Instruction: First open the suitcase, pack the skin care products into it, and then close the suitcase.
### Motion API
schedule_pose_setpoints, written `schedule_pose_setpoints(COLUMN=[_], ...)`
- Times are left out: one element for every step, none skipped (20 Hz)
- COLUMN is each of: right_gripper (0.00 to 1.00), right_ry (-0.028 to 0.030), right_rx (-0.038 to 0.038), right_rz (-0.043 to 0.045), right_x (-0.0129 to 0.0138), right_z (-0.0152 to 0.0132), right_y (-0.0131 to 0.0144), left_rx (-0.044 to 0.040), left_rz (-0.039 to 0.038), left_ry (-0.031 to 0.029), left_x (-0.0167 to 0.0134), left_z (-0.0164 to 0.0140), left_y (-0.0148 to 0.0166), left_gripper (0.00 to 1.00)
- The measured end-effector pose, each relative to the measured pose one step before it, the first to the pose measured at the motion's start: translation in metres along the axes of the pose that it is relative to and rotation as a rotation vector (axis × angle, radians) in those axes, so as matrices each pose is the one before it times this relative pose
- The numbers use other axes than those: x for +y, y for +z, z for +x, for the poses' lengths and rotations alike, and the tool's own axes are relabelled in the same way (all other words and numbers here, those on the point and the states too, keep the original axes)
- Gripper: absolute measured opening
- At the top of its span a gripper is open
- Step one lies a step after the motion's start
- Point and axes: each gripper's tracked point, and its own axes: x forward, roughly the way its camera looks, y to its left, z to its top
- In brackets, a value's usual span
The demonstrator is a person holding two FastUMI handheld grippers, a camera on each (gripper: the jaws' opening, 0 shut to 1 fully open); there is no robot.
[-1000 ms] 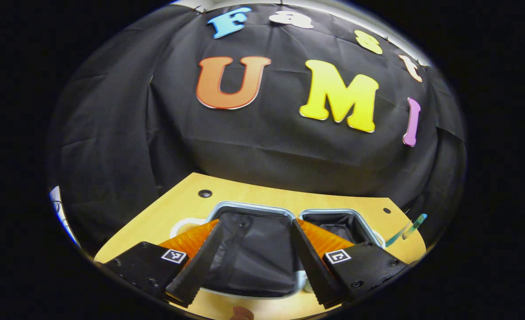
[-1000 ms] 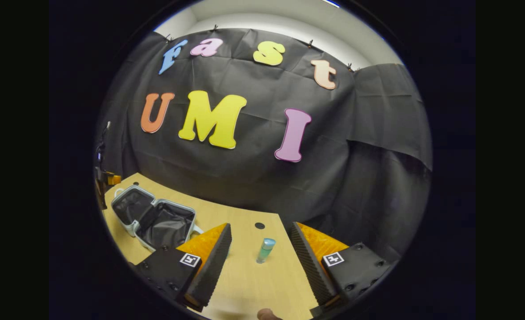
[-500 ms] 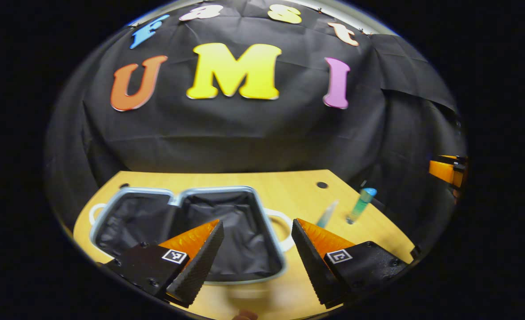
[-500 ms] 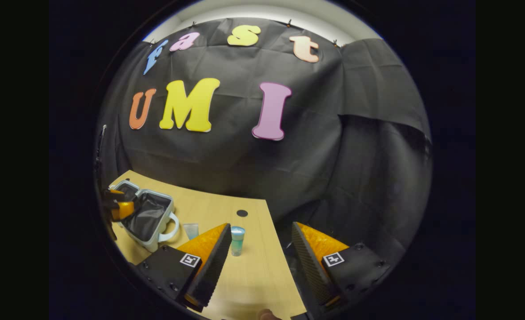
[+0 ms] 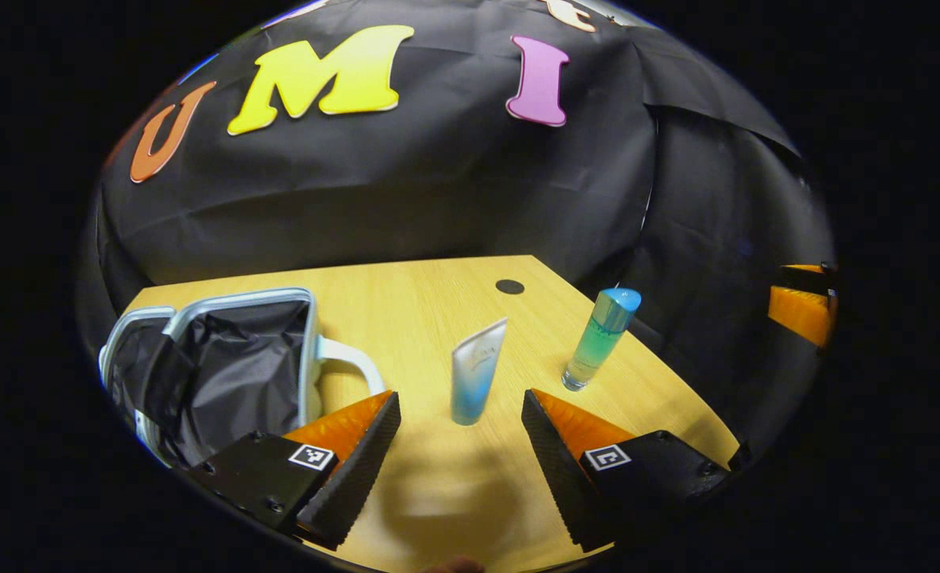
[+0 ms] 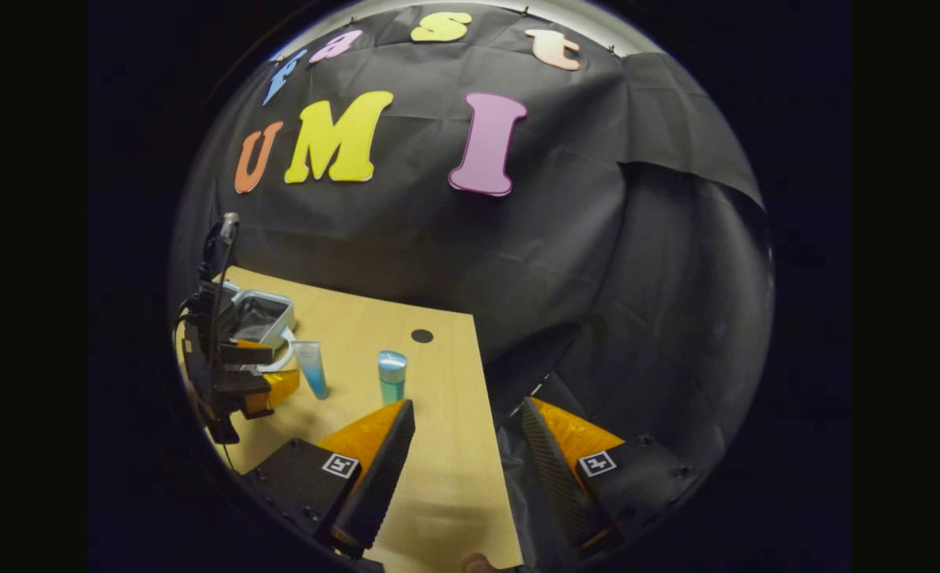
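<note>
Both views overlook the table obliquely.

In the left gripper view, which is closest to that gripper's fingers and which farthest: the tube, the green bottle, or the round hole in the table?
1. Tube, standing just ahead, between the open fingers.
2. Green bottle, farther off to the right.
3. Round hole, farthest, near the table's back edge.

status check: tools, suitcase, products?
Left tool open, lined up on the standing tube. Right tool open, empty. Suitcase open, nothing packed; bottle upright beside tube. Path clear.
</note>
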Motion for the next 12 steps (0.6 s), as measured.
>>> schedule_pose_setpoints(right_gripper=[0.82, 0.81, 0.81, 0.81, 0.81, 0.81, 0.81, 0.82, 0.81, 0.81, 0.81, 0.81], right_ry=[0.00501, 0.00587, 0.00891, 0.01517, 0.0168, 0.01277, 0.00549, 0.00586, 0.00931, 0.02064, 0.02214, 0.02079], right_rx=[0.01056, 0.00973, 0.00635, 0.00358, 0.00515, 0.00851, 0.0111, 0.00756, 0.0028, 0.00049, 0.00199, 0.00393], right_rz=[-0.00227, -0.00141, 0.0064, 0.02114, 0.01997, 0.00682, -0.00172, -0.00387, 0.00075, 0.00665, 0.01114, 0.00961], right_x=[-0.00141, -0.00143, -0.00045, 0.00112, 0.00378, 0.00359, 0.00295, 0.00317, 0.00462, 0.00785, 0.00994, 0.01025], right_z=[0.00452, 0.00547, 0.00471, 0.00534, 0.00549, 0.0082, 0.01008, 0.00881, 0.00701, 0.00826, 0.00922, 0.00894], right_y=[-0.00429, -0.00456, -0.00386, -0.00163, -0.00274, -0.00287, -0.00424, -0.00221, -0.00032, 0.00078, -0.0002, -0.00035], left_rx=[0.00917, 0.00261, 0.00293, 0.00355, 0.00534, 0.00728, 0.00938, 0.01037, 0.00647, 0.00475, -0.00237, 0.00231], left_rz=[-0.00266, -0.00126, -0.00857, -0.01478, -0.01551, -0.00927, -0.00367, -0.00281, -0.00253, -0.00387, 0.0024, 0.00082], left_ry=[0.01895, 0.02412, 0.01717, 0.00442, -0.00039, -0.00532, -0.00301, -0.00418, -0.00055, 0.00137, 0.0035, 0.00723], left_x=[0.00092, 0.00163, 0.001, -0.00074, -0.00122, -0.00267, -0.00113, -0.00128, 0.00013, -0.00041, 0.00128, 0.00032], left_z=[0.0101, 0.01163, 0.0113, 0.01061, 0.00923, 0.00623, 0.00571, 0.00405, 0.00254, 0.00103, -0.001, -0.00284], left_y=[-0.00292, -0.00205, -0.00149, -0.00193, -0.001, -0.00068, -0.00242, -0.00227, -0.0018, -0.00144, 0.00134, 0.00019], left_gripper=[0.98, 0.98, 0.98, 0.97, 0.96, 0.92, 0.95, 0.83, 0.7, 0.59, 0.54, 0.48])
